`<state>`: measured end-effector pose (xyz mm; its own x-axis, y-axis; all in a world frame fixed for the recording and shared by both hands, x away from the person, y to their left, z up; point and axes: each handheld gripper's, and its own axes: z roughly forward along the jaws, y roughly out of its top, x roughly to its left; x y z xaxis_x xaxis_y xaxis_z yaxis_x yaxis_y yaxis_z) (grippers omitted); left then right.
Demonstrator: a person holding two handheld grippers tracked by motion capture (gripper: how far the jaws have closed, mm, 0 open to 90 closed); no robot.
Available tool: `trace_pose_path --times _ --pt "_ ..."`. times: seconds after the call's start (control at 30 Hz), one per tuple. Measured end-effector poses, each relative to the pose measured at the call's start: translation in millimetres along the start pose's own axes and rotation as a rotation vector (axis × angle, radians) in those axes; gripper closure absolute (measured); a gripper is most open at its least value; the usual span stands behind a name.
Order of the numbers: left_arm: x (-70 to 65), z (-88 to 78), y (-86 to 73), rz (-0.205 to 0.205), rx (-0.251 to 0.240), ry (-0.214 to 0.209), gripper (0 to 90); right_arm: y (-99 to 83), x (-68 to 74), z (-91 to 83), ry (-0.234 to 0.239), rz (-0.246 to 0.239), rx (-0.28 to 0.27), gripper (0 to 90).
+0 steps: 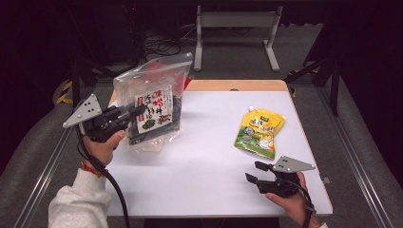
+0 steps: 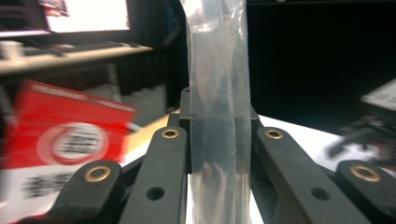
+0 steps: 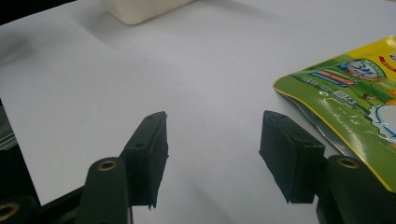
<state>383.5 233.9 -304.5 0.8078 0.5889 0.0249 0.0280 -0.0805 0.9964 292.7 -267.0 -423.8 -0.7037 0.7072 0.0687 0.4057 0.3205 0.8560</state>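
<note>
A clear plastic bag (image 1: 154, 102) with dark contents and a red, white and black label hangs lifted over the table's left side. My left gripper (image 1: 138, 110) is shut on its edge; in the left gripper view the clear film (image 2: 217, 121) runs up between the black jaws. A yellow-green spouted pouch (image 1: 260, 131) lies flat on the white table (image 1: 204, 156) at the right. My right gripper (image 1: 254, 172) stands open near the front right edge, nothing between its fingers; the pouch (image 3: 355, 102) lies to the right of its jaws (image 3: 212, 154).
A metal frame stand (image 1: 235, 28) and cables lie on the floor behind the table. The table's wooden far edge (image 1: 237, 85) shows behind the white top. A white object (image 3: 140, 9) sits far off in the right gripper view.
</note>
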Motion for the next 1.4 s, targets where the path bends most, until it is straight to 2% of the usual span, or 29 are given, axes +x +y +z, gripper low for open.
trace_pose_path --times 0.13,0.33,0.47,0.63,0.77,0.9,0.97,1.03,1.13,1.27,1.4 --pt "18.6 -3.8 5.5 0.019 -0.002 0.069 79.6 -0.2 2.4 2.3 0.011 -0.008 0.003 40.4" --pt "41.1 2.3 1.5 0.026 0.015 0.115 79.5 -0.2 6.7 7.4 0.036 -0.019 0.007 40.1" --pt "56.2 11.2 -8.1 0.015 0.03 0.119 79.4 -0.6 8.4 9.3 0.052 -0.02 0.01 39.7" --pt "65.3 22.8 -14.7 0.034 0.065 0.133 79.4 -1.0 10.4 9.8 0.061 -0.026 0.011 39.2" --pt "72.7 33.6 -23.5 0.025 0.062 0.135 79.2 -2.7 10.9 9.9 0.062 -0.024 0.014 39.0" --pt "79.5 47.3 -32.3 0.042 0.092 0.149 79.1 -6.2 11.7 10.0 0.059 -0.019 0.022 38.9" --pt "82.4 51.4 -34.9 0.048 0.089 0.153 79.1 -7.2 12.3 9.9 0.061 -0.019 0.025 38.8" --pt "83.8 52.8 -36.2 0.055 0.096 0.152 78.9 -7.6 12.8 9.7 0.063 -0.02 0.026 38.6" --pt "87.9 52.5 -41.2 0.03 0.082 0.148 78.4 -8.6 12.9 8.6 0.064 -0.019 0.024 38.1" --pt "93.5 48.7 -54.1 -0.004 0.106 0.153 77.6 -9.6 12.8 8.3 0.064 -0.018 0.029 37.8" --pt "95.2 40.5 -63.9 -0.013 0.136 0.156 73.7 -10.2 14.0 8.8 0.074 -0.02 0.035 37.1"
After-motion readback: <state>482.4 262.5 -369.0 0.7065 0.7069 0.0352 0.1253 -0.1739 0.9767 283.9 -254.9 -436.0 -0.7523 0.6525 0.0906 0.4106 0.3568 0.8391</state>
